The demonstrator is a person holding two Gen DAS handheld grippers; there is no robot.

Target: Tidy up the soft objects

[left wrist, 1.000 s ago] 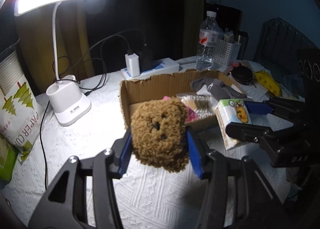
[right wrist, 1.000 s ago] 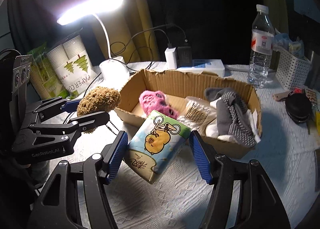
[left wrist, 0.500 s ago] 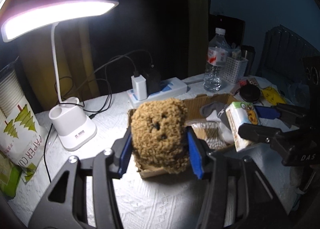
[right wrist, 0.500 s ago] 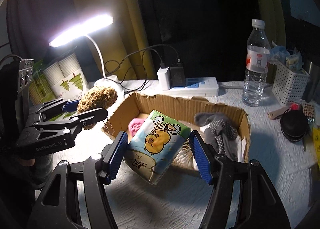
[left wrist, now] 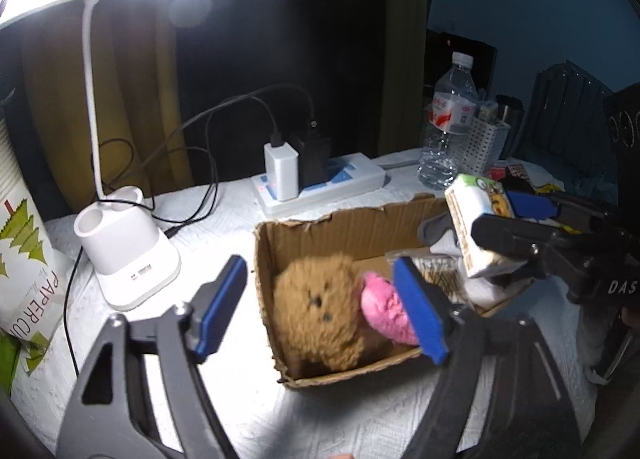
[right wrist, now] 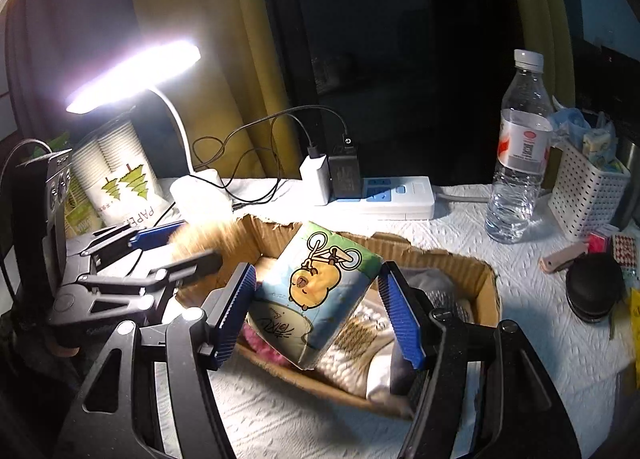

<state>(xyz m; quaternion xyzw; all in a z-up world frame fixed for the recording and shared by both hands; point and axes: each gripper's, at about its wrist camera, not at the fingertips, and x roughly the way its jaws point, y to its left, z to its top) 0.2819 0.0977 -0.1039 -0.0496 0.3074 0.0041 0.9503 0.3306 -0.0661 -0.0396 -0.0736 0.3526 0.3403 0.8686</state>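
A brown fuzzy plush toy lies in the left end of the cardboard box, beside a pink plush. My left gripper is open above the box, its blue pads either side of the brown toy and apart from it. My right gripper is shut on a tissue pack with a cartoon print and holds it above the box. The pack also shows in the left wrist view. Grey socks and a cotton swab pack lie in the box.
A white desk lamp stands left of the box, a power strip with chargers behind it. A water bottle and white basket stand at the back right. A paper cup pack is far left. A black round case lies right.
My left gripper opened and let go of the brown plush, which dropped into the box's left end. My right gripper moved the tissue pack further over the box.
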